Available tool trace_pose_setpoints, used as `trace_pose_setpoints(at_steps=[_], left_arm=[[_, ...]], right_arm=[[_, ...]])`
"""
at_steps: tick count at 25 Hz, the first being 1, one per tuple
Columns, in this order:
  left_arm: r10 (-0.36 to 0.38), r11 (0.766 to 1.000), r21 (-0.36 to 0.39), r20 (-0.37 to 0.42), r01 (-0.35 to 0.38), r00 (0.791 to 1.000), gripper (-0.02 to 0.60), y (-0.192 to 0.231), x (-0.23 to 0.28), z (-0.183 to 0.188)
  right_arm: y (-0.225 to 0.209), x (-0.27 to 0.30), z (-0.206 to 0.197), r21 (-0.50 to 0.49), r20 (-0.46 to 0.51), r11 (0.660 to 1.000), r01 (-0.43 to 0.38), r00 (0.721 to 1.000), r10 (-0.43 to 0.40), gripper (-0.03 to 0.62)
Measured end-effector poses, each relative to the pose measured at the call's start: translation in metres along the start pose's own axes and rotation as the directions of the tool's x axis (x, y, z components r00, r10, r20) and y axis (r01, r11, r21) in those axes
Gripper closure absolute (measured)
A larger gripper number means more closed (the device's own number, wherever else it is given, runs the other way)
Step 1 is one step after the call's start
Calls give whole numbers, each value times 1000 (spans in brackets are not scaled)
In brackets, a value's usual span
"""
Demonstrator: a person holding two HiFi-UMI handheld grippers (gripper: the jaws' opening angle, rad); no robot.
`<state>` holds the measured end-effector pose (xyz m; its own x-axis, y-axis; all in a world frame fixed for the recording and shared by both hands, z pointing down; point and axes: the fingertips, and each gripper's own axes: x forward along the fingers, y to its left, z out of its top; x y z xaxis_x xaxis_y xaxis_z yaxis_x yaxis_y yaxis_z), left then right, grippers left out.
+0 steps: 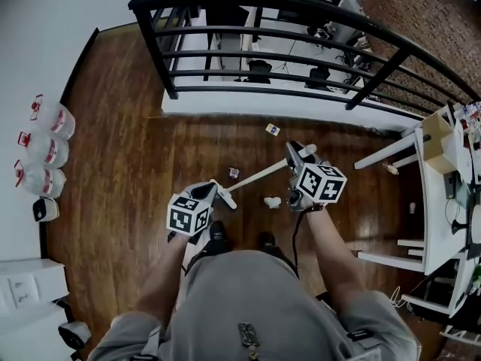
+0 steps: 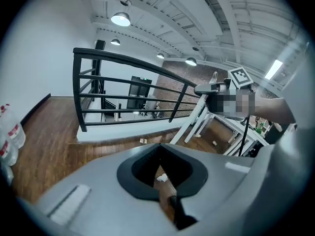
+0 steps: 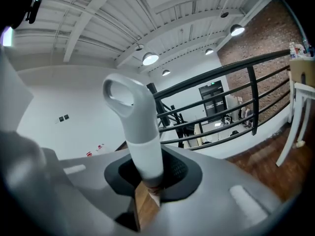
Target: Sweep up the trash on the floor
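Right gripper (image 3: pixel 147 186): jaws closed narrow on the broom handle (image 3: pixel 134 127), a white grip with a loop at its top. It stands up out of the jaws and leans slightly left in the right gripper view. Left gripper (image 2: pixel 165 195): jaws drawn narrow, nothing between them. Through the opening ahead of them I see only floor (image 1: pixel 128 171) and a crumpled white scrap (image 2: pixel 161 177). From the head view I read the broom so: a pale stick (image 1: pixel 259 177) runs from the right gripper down toward the left one. It ends at a short white crosspiece (image 1: pixel 224 195) just beside the left gripper's tip; I cannot tell whether those two touch. The trash lies on the dark wood floor ahead of the wearer's shoes (image 1: pixel 218 238). The crumpled white scrap sits just right of the stick's lower part, near the right gripper. A small pale piece (image 1: pixel 234 172) lies just above the stick. A yellow-and-blue packet (image 1: pixel 272 129) lies farther out, near the white ledge under the black railing (image 1: pixel 301 51). One more small bit (image 1: pixel 391 169) lies by a slanted leg of the white table (image 1: pixel 432 194) at the right. Along the left wall stand three clear jugs (image 1: pixel 45 145) with red labels, well apart from the trash.
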<state>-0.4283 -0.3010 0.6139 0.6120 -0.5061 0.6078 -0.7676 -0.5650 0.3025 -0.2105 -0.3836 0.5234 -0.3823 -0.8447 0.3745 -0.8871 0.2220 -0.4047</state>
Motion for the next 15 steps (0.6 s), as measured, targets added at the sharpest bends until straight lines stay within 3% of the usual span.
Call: trace_pose_setpoints(at_steps=[5, 9, 15], left_arm=[[-2, 1000, 11, -29, 3, 1000, 577, 32, -16, -18], [-23, 999, 23, -53, 24, 998, 576, 48, -20, -19], [-79, 994, 66, -76, 84, 994, 577, 33, 6, -5]], right_arm=[[8, 31, -41, 62, 19, 994, 92, 995, -93, 540], [-15, 33, -65, 94, 13, 974, 208, 978, -210, 542], [-69, -8, -55, 87, 72, 931, 354, 930, -361, 545]])
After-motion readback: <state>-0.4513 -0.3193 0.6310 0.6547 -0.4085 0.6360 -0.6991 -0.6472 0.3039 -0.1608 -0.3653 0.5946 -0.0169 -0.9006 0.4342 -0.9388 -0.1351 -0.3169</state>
